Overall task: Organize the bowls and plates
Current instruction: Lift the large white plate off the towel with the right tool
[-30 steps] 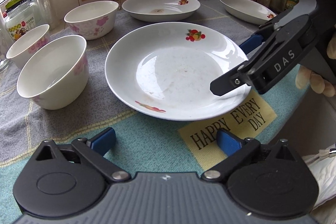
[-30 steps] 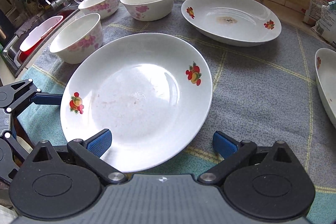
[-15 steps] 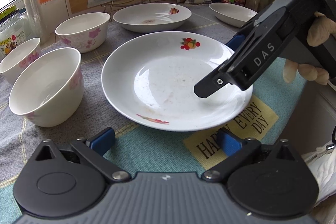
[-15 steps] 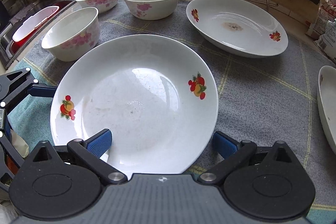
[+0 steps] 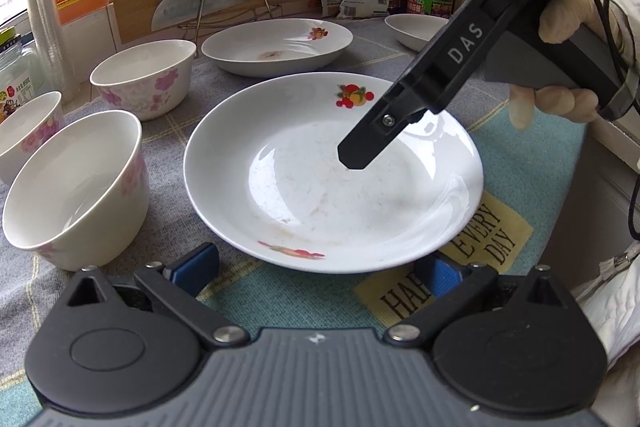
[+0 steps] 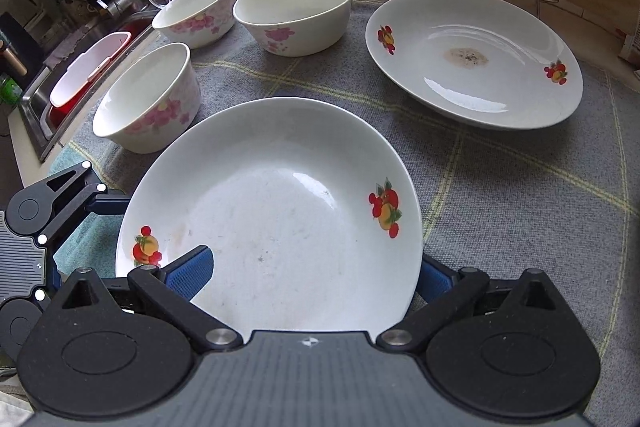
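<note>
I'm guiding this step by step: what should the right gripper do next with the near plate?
Probably close. The right gripper is open, one finger over the near plate and the other beyond its rim, so the rim sits between them, ready to pinch and lift toward the far plate.

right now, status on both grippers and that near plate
Right gripper open, fingers straddling the near plate rim. Left gripper open at the plate's other edge. Plate not gripped. Nearest bowl close beside it.
</note>
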The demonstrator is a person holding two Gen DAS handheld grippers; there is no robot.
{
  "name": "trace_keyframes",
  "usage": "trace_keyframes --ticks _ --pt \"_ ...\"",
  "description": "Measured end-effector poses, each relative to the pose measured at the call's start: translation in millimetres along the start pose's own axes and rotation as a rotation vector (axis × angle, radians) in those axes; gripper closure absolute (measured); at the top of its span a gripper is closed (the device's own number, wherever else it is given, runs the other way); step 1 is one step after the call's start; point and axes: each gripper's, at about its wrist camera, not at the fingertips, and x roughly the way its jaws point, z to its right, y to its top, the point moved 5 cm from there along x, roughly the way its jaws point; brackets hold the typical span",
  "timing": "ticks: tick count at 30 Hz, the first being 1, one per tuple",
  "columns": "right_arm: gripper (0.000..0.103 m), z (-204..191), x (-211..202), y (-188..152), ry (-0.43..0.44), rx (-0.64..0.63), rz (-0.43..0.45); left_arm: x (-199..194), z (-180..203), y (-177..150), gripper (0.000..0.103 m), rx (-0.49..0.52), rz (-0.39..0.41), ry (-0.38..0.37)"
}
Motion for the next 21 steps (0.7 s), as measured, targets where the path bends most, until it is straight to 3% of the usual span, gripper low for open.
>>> trace_keyframes --ticks 21 --pt "0.000 21.0 3.5 23.4 0.203 0.063 -0.089 2.2 0.0 2.1 0.000 0.079 0.035 -0.022"
